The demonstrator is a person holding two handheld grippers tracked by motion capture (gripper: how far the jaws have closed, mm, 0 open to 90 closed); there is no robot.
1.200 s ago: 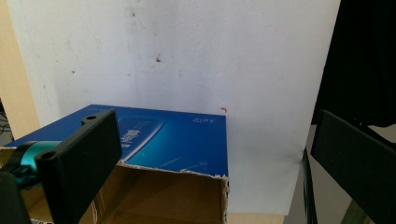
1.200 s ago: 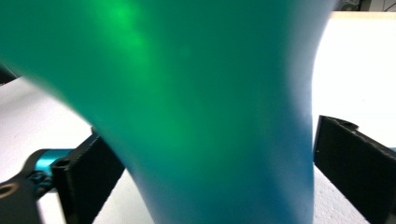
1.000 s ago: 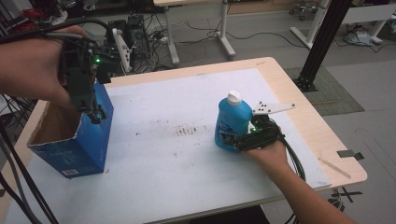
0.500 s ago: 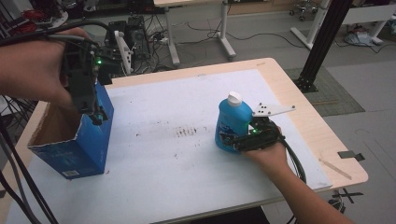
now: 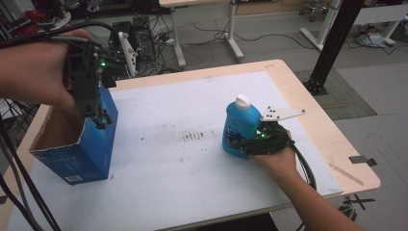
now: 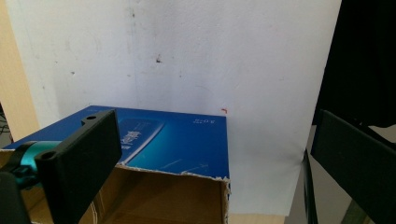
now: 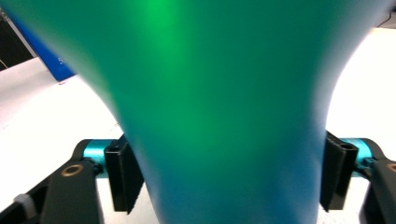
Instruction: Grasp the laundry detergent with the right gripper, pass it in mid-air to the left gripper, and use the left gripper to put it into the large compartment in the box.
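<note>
White sheet [image 5: 192, 159] on wooden table [image 5: 332, 139]; black post [image 5: 332, 43] beyond

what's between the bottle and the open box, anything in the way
Nothing visible. The bottle stands upright in the right tool, and bare table lies between it and the open box. The left tool sits at the box's top rim, beside the opening.

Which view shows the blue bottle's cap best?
The high view: the white cap sits clear on top of the upright blue bottle, with the right gripper at the bottle's lower body. The right gripper view has the bottle as a blurred close-up between the jaws, cap out of frame.
</note>
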